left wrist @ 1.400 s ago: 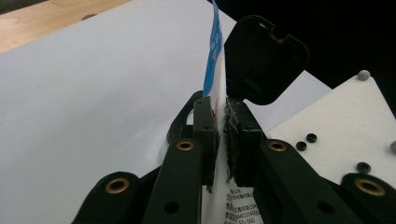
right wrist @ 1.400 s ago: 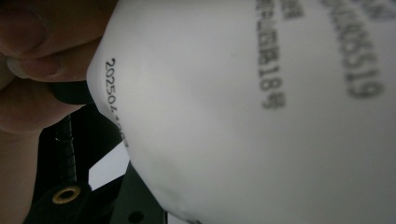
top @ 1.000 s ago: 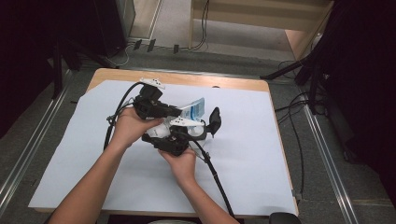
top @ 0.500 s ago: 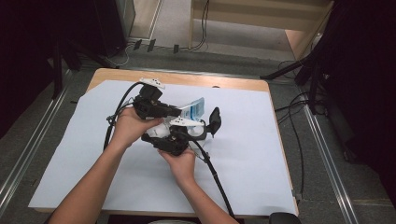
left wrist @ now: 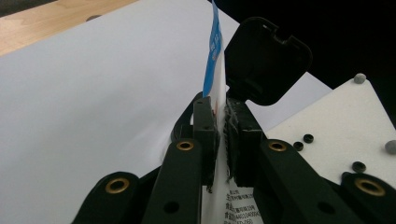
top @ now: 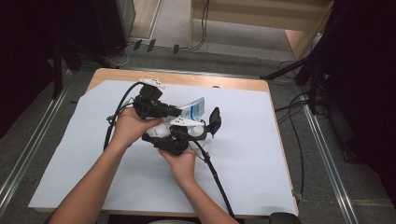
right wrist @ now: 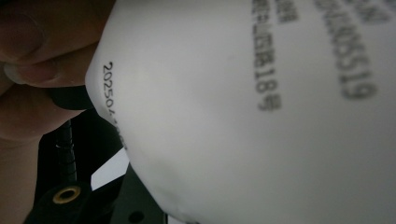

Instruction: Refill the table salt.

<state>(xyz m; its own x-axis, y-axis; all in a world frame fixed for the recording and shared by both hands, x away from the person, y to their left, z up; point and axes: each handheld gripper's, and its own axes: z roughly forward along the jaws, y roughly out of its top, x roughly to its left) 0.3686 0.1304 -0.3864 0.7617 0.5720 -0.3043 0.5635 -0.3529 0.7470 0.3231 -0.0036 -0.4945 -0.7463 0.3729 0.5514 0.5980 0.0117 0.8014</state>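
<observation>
Wooden table point(top: 224, 82) — white sheet point(top: 261, 154) spread flat on top, covering most of it.

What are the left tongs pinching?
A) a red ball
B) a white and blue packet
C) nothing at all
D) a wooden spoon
B: in the left gripper view the left tongs are shut on the thin edge of the white and blue packet, which sticks up between the black jaws.

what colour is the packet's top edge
Blue, on a white packet; the left gripper view shows it best.
</observation>
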